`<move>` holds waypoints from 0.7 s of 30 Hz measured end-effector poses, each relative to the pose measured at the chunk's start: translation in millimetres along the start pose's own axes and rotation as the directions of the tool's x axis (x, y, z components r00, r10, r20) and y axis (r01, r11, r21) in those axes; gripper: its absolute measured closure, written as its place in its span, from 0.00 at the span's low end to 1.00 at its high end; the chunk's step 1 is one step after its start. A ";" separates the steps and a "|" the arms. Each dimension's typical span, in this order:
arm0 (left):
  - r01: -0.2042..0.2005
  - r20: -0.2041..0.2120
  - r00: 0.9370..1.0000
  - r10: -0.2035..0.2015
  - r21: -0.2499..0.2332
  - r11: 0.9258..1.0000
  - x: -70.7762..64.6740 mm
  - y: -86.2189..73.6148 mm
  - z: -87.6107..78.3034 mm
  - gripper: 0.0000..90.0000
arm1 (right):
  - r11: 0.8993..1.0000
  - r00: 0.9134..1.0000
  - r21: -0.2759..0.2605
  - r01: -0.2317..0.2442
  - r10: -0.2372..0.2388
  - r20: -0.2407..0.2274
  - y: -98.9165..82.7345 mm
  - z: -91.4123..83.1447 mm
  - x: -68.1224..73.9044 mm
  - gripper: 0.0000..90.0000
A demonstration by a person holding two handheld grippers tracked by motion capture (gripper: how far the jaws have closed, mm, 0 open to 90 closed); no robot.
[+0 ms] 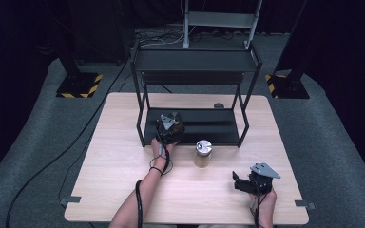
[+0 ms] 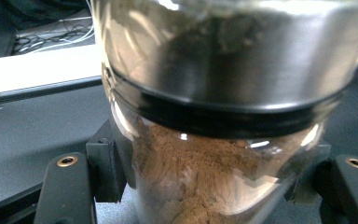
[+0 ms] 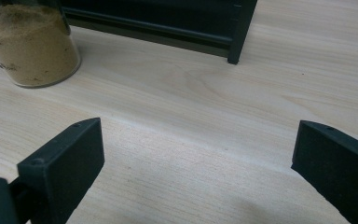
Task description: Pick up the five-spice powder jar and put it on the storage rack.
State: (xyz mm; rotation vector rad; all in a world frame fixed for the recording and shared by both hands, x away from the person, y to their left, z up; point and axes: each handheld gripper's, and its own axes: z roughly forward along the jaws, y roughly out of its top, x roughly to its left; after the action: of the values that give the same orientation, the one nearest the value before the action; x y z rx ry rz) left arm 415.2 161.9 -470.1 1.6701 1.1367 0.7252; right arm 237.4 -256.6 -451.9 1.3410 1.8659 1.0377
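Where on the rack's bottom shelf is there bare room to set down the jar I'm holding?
The black metal rack has a bare bottom shelf from the left gripper across to the right-hand posts. That gripper's jaws are shut on the glass jar of brown powder at the shelf's left end. Crowded only in front: a silver-lidded jar of tan powder stands on the wooden table.
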 end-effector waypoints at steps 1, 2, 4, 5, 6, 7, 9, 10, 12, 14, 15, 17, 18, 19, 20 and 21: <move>0.002 -0.003 1.000 -0.002 -0.005 1.000 -0.9 -1.3 0.6 0.35 | 1.000 1.000 0.000 0.000 0.000 0.000 -0.1 0.0 0.0 0.01; 0.007 -0.006 1.000 -0.007 -0.007 1.000 -1.5 -1.8 1.1 0.35 | 1.000 1.000 -0.001 -0.001 0.001 0.000 -0.2 -0.1 -0.1 0.01; 0.014 -0.012 1.000 -0.014 -0.008 1.000 -3.1 -2.2 2.4 0.35 | 1.000 1.000 -0.002 -0.001 0.001 0.000 -0.3 -0.1 -0.2 0.01; 0.015 -0.017 1.000 -0.015 -0.005 1.000 -4.2 -1.3 3.7 0.35 | 1.000 1.000 -0.001 0.000 0.000 0.000 -0.2 -0.1 0.0 0.01; 0.016 -0.020 1.000 -0.016 -0.004 1.000 -4.6 -0.9 4.2 0.35 | 1.000 1.000 -0.001 -0.001 0.001 0.000 -0.1 -0.1 0.0 0.01; 0.017 -0.022 1.000 -0.017 -0.003 1.000 -5.1 -0.6 4.8 0.35 | 1.000 1.000 -0.001 0.000 0.000 0.000 -0.2 -0.1 0.0 0.01; 0.017 -0.024 1.000 -0.017 -0.002 1.000 -5.5 -0.2 5.3 0.35 | 1.000 1.000 -0.001 0.000 0.000 0.000 -0.2 -0.1 0.1 0.01; 0.018 -0.025 1.000 -0.018 0.001 1.000 -5.6 0.6 6.4 0.35 | 1.000 1.000 -0.001 0.001 -0.001 0.000 -0.2 -0.1 0.1 0.01; 0.017 -0.025 1.000 -0.017 0.003 1.000 -5.5 0.9 6.6 0.35 | 1.000 1.000 -0.001 0.001 -0.001 0.001 -0.2 0.0 0.3 0.01; 0.019 -0.026 0.999 -0.019 0.003 1.000 -5.6 1.2 7.3 0.35 | 1.000 1.000 -0.001 0.001 -0.001 0.001 -0.3 -0.1 0.3 0.01; 0.017 -0.027 0.999 -0.017 0.005 1.000 -5.7 1.6 7.5 0.35 | 1.000 1.000 -0.001 0.001 -0.001 0.001 -0.2 -0.1 0.3 0.01; 0.016 -0.028 0.999 -0.016 0.004 1.000 -5.8 1.6 7.6 0.35 | 1.000 1.000 -0.001 0.001 -0.001 0.001 -0.3 -0.1 0.3 0.01; 0.016 -0.028 0.999 -0.016 0.004 1.000 -5.8 1.6 7.6 0.35 | 1.000 1.000 -0.001 0.001 -0.001 0.001 -0.3 -0.1 0.3 0.01; 0.015 -0.030 0.999 -0.015 0.006 1.000 -6.2 1.8 7.7 0.35 | 1.000 1.000 -0.002 0.001 -0.001 0.002 -0.4 -0.1 0.4 0.01; 0.016 -0.029 0.999 -0.015 0.005 1.000 -6.0 1.7 7.9 0.35 | 1.000 1.000 -0.001 0.002 -0.002 0.002 -0.3 -0.1 0.6 0.01; 0.016 -0.030 0.999 -0.016 0.005 1.000 -6.2 1.9 7.9 0.35 | 1.000 1.000 -0.001 0.002 -0.002 0.002 -0.3 -0.1 0.6 0.01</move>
State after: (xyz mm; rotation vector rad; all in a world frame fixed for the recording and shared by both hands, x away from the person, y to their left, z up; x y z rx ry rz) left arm 420.1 153.0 -471.1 1.6579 1.1731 0.7396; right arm 237.0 -256.1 -452.1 1.3386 1.8643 1.0358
